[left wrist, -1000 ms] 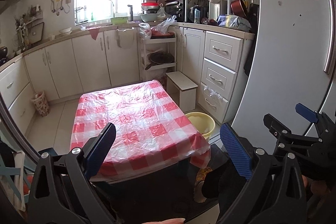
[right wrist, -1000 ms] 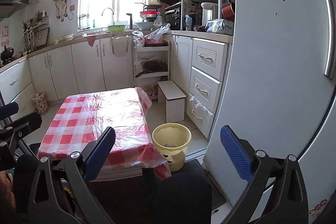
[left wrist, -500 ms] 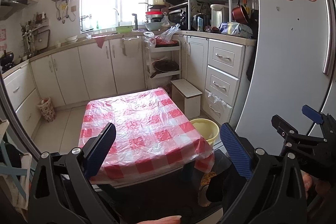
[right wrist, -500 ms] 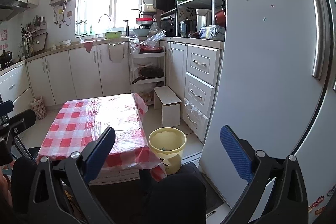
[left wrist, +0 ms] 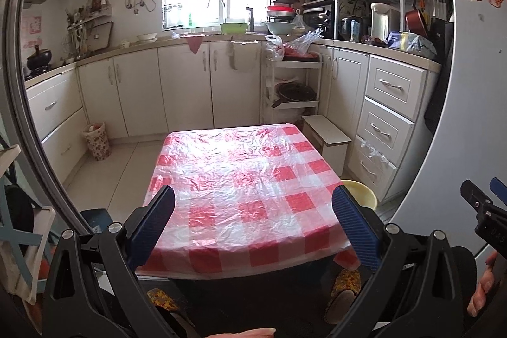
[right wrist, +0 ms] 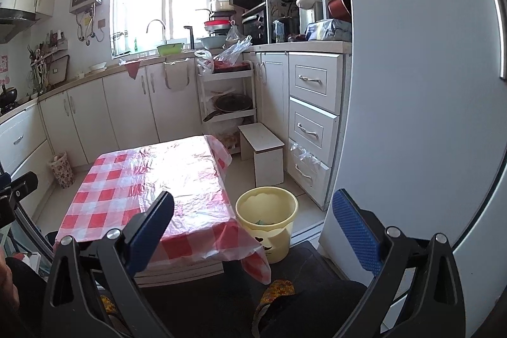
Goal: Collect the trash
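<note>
Trash is not on the table that I can see; some sits in the yellow bin at its right. My left gripper and right gripper hang wide apart, holding nothing. I think I must look around next.

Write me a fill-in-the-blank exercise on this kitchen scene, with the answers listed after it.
1. The table wears a red and white ____ cover.
2. The bucket beside the table is ____ in colour.
3. Both the left gripper and the right gripper are ____ and hold nothing.
4. The stool stands in front of the ____.

Answers: checked; yellow; open; drawers
</note>
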A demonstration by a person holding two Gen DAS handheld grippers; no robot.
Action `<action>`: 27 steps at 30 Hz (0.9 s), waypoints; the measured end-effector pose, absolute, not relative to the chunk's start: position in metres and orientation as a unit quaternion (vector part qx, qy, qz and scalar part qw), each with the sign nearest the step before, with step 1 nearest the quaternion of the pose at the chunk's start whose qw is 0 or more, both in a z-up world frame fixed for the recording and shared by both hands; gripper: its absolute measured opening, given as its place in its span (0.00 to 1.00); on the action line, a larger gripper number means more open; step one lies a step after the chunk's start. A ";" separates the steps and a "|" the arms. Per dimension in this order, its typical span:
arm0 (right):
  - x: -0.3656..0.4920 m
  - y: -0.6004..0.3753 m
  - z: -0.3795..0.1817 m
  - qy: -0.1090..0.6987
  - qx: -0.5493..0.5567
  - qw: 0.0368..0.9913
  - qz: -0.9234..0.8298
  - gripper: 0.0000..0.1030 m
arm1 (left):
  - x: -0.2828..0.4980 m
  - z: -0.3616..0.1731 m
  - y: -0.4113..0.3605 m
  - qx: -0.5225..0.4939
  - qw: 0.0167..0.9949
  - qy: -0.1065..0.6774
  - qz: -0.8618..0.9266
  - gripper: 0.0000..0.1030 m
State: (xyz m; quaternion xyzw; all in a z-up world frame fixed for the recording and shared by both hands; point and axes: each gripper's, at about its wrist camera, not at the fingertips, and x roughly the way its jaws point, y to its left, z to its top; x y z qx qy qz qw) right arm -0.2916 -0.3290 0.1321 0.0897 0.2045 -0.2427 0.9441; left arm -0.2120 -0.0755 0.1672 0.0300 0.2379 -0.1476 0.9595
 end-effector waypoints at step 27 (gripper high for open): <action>-0.232 -0.343 0.074 0.255 0.125 0.936 -0.209 0.93 | -0.148 0.090 -0.070 0.030 0.949 0.287 -0.123 0.93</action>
